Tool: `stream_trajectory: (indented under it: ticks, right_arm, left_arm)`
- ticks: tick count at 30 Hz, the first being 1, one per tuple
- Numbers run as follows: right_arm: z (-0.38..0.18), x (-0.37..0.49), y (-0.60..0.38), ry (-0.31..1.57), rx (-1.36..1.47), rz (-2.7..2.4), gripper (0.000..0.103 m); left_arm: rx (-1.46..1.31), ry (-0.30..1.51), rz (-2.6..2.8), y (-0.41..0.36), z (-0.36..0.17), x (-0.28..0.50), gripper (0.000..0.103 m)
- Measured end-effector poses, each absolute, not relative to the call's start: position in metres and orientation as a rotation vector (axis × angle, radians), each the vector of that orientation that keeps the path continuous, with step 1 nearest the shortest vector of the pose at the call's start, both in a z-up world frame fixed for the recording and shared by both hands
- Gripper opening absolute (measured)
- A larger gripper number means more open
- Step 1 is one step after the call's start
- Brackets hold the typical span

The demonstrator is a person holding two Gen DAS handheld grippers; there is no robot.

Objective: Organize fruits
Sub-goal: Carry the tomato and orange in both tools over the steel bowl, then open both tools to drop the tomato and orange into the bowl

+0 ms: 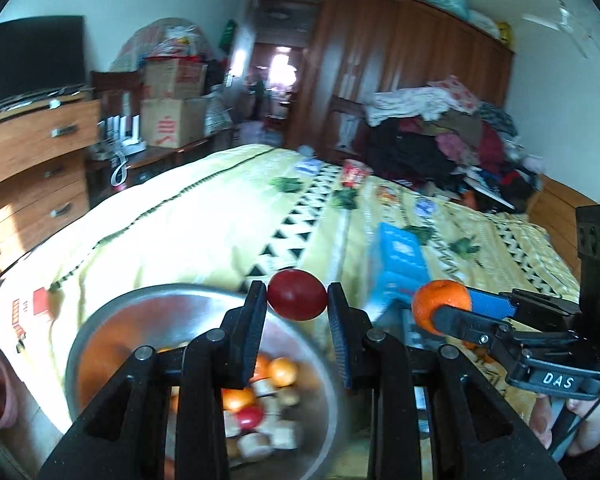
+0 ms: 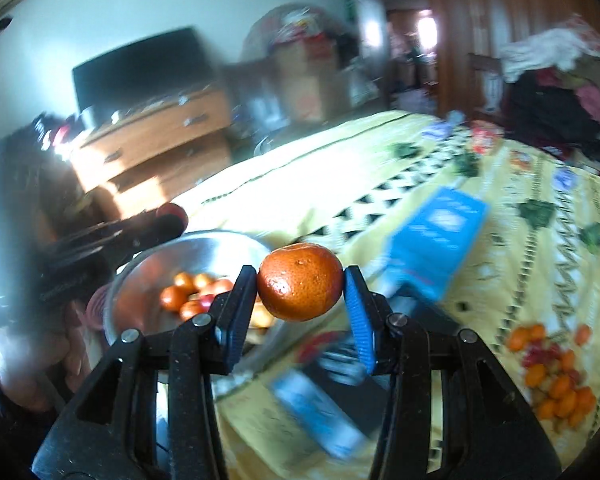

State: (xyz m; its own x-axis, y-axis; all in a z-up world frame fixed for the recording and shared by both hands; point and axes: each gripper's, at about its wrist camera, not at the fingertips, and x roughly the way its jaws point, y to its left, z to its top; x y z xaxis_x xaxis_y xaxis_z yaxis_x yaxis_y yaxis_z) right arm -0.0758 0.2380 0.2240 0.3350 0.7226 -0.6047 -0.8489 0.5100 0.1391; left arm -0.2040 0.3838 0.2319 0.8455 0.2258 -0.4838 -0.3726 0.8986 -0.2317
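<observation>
We see a steel bowl (image 1: 100, 320) at the near left edge of the yellow bedspread (image 1: 204, 216), with small orange and red fruits and pale chunks lying in its bottom. Above its rim our left gripper (image 1: 297, 295) pinches a dark red fruit (image 1: 297, 295) between its two pads, clear of the bowl. To the right, our right gripper (image 2: 300, 282) is clamped on an orange mandarin (image 2: 300, 282), also held in the air over the bed. A blue box (image 2: 436, 240) lies on the bedspread just beyond the mandarin, blurred. Towards the bed's right edge a loose heap of small orange and red fruits (image 2: 552, 376) rests on the cloth, well apart from the bowl.
</observation>
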Motion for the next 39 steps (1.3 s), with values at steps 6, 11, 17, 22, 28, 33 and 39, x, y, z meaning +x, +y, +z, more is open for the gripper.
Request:
stream_trajectory:
  ticks: [6, 11, 17, 22, 28, 33, 39]
  right_arm:
    - [0.201, -0.101, 0.3, 0.73, -0.329, 1.084, 0.045]
    - [0.185, -0.108, 0.32, 0.771, -0.373, 1.09, 0.045]
    - [0.176, -0.105, 0.329, 0.808, -0.384, 1.083, 0.045]
    - [0.167, -0.106, 0.337, 0.844, -0.382, 1.082, 0.045]
    - [0.154, -0.105, 0.346, 0.895, -0.37, 1.086, 0.045]
    - [0.143, -0.104, 0.353, 0.943, -0.367, 1.088, 0.046]
    - [0.138, -0.103, 0.355, 0.968, -0.367, 1.088, 0.049]
  left_arm:
    - [-0.375, 0.512, 0.372, 0.425, 0.203, -0.221, 0.031]
    - [-0.405, 0.555, 0.378, 0.436, 0.181, -0.221, 0.031]
    - [-0.423, 0.597, 0.382, 0.443, 0.165, -0.221, 0.031]
    - [-0.435, 0.637, 0.386, 0.449, 0.153, -0.215, 0.031]
    - [-0.445, 0.67, 0.394, 0.456, 0.143, -0.215, 0.031]
    - [-0.455, 0.69, 0.406, 0.46, 0.137, -0.215, 0.031]
    - [-0.464, 0.705, 0.425, 0.462, 0.136, -0.215, 0.069]
